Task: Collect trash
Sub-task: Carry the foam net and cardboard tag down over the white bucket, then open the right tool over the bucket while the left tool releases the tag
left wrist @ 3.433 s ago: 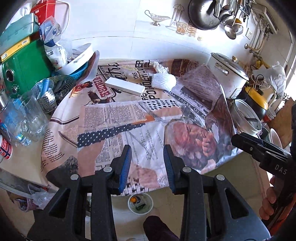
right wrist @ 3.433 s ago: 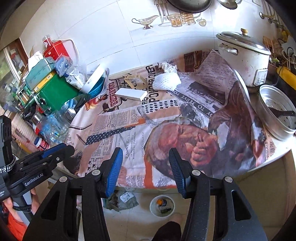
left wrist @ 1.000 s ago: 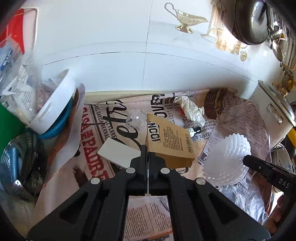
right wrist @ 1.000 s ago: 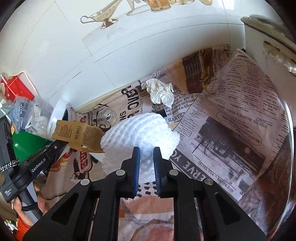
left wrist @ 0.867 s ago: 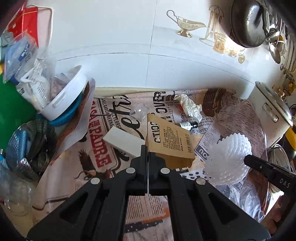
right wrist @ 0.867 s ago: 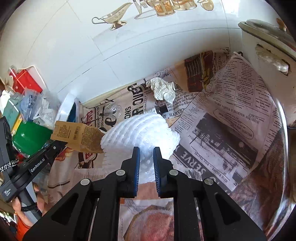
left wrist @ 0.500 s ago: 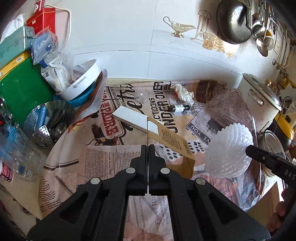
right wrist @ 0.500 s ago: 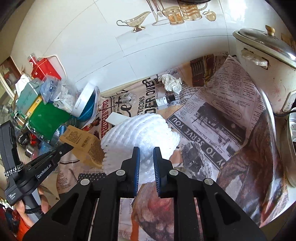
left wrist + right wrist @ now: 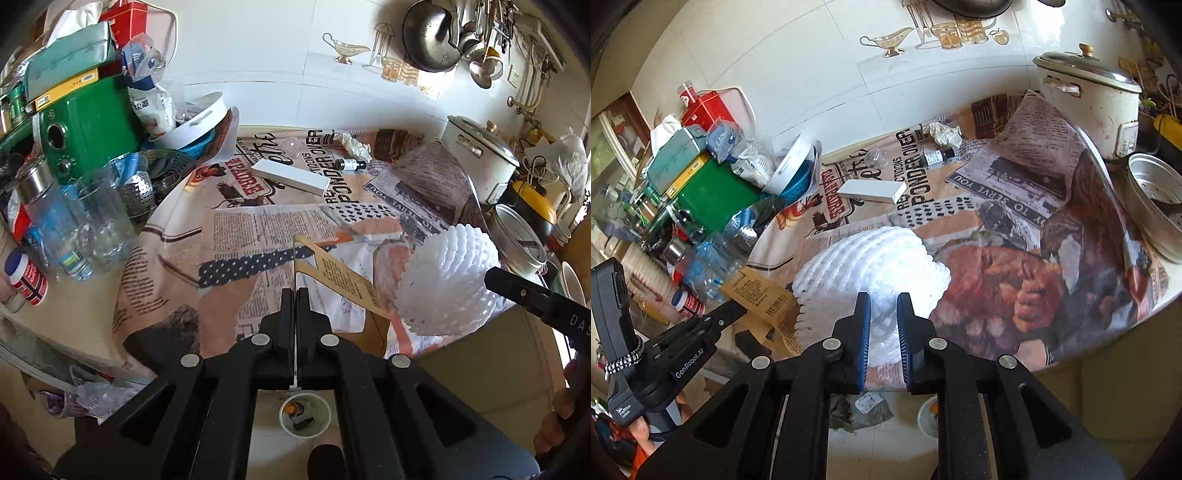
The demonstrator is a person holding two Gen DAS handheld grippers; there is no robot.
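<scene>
My left gripper point(image 9: 295, 295) is shut on a flat brown cardboard package point(image 9: 341, 280), held above the table's front edge; it also shows in the right wrist view point(image 9: 762, 295). My right gripper point(image 9: 882, 314) is shut on a white foam fruit net point(image 9: 871, 266), which shows at the right in the left wrist view point(image 9: 447, 280). On the newspaper-covered table point(image 9: 236, 229) lie a white box point(image 9: 290, 177), a crumpled tissue point(image 9: 354, 144), a small dark bottle point(image 9: 349, 163) and a clear glass bulb point(image 9: 290, 144). A small white cup with scraps point(image 9: 304, 413) stands on the floor below.
A green appliance point(image 9: 85, 122), plastic bottles point(image 9: 66, 229), a white and blue bowl stack point(image 9: 195, 122) and a steel strainer point(image 9: 136, 188) crowd the left. A white cooker pot point(image 9: 476, 155) and a metal steamer point(image 9: 1156, 206) stand at the right. Crumpled trash point(image 9: 860, 406) lies on the floor.
Both grippers have pulled back from the wall toward the table's front edge, carrying the cardboard package and the foam net. The floor and the cup now show below.
</scene>
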